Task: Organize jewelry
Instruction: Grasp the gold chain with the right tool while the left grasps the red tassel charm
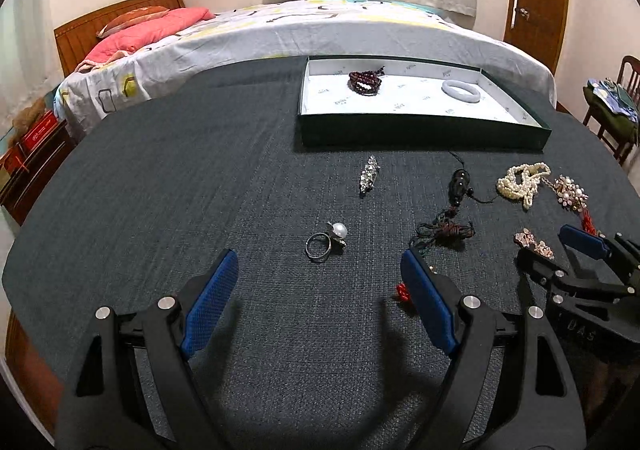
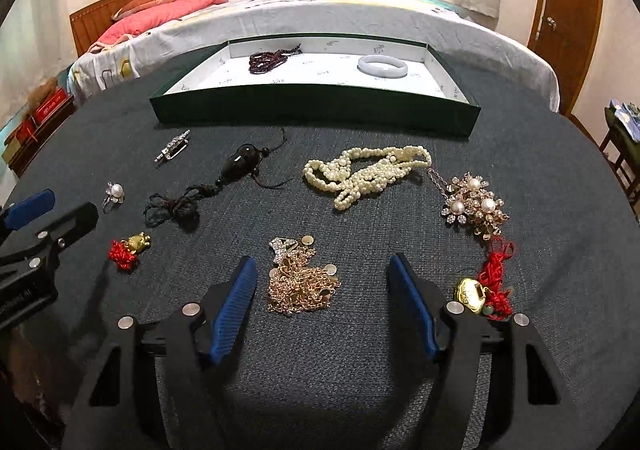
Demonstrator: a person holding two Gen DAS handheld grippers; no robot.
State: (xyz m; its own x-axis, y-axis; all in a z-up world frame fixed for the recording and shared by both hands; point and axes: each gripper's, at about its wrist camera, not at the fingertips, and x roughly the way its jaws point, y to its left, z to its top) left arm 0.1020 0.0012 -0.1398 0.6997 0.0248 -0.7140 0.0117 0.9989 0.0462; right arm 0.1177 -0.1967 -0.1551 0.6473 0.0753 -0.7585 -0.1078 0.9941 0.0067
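A: Tray contents?
B: Green tray (image 2: 316, 112): dark red bead bracelet (image 2: 266, 60), white bangle (image 2: 382, 66).
A: Loose on the grey cloth (image 1: 160, 170)?
B: Pearl ring (image 1: 326, 240), crystal clip (image 1: 369, 174), black pendant on cord (image 2: 236, 166), pearl strand (image 2: 364, 174), pearl brooch (image 2: 474, 206), gold chain heap (image 2: 304, 282).
A: Tongs?
B: Left gripper (image 1: 320, 290) open, empty, ring just ahead. Right gripper (image 2: 322, 306) open, empty, straddling the gold chain heap without touching.

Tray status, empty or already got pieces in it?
Not empty. The green tray holds two pieces on its white liner: a dark red bead bracelet and a white bangle. The remaining jewelry lies outside it.
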